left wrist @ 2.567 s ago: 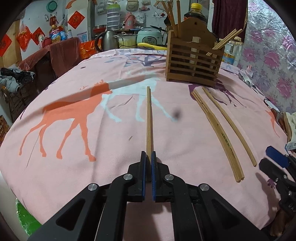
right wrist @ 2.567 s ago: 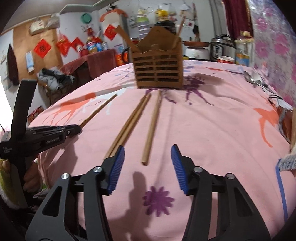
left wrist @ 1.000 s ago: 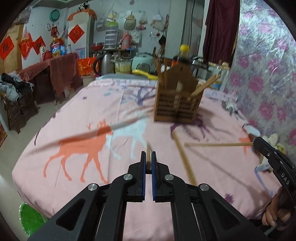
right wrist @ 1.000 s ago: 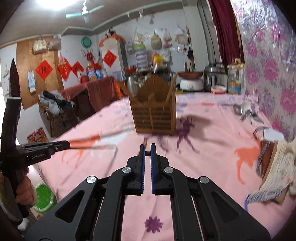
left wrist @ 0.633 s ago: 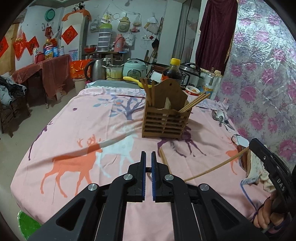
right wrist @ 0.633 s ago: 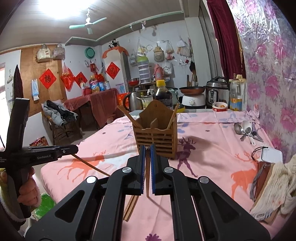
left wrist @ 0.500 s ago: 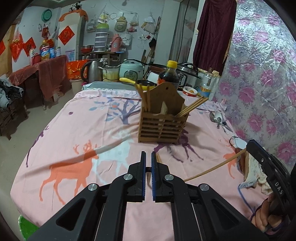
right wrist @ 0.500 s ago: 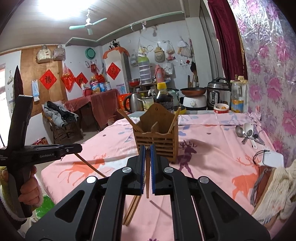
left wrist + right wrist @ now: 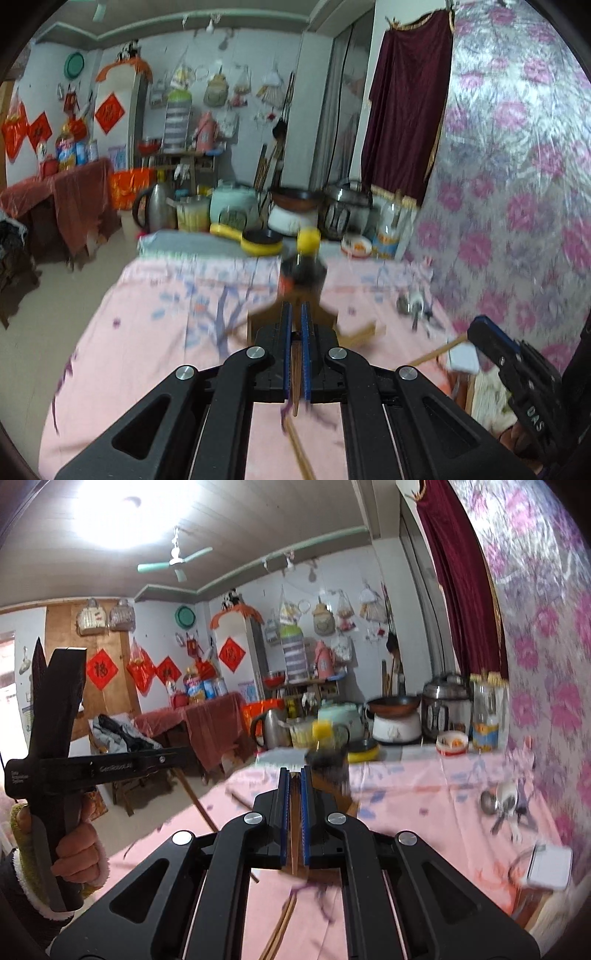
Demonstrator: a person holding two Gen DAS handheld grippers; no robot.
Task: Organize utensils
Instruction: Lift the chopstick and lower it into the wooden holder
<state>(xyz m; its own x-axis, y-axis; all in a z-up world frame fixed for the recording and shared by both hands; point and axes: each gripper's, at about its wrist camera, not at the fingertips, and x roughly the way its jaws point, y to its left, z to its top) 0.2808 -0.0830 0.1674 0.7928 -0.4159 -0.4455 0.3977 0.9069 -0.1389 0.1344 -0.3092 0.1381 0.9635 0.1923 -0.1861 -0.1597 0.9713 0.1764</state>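
Fingers (image 9: pixel 285 350) of both grippers each clamp 1 chopstick (image 9: pixel 295 384).

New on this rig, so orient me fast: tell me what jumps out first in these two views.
Front and centre in each view, black jaws with blue pads are shut on a single wooden chopstick: the left gripper on its chopstick, the right gripper likewise. Both hang above a pink deer-print tablecloth, where a pair of loose chopsticks lies below. Behind the left jaws, blurred, stands a yellow-capped dark bottle.
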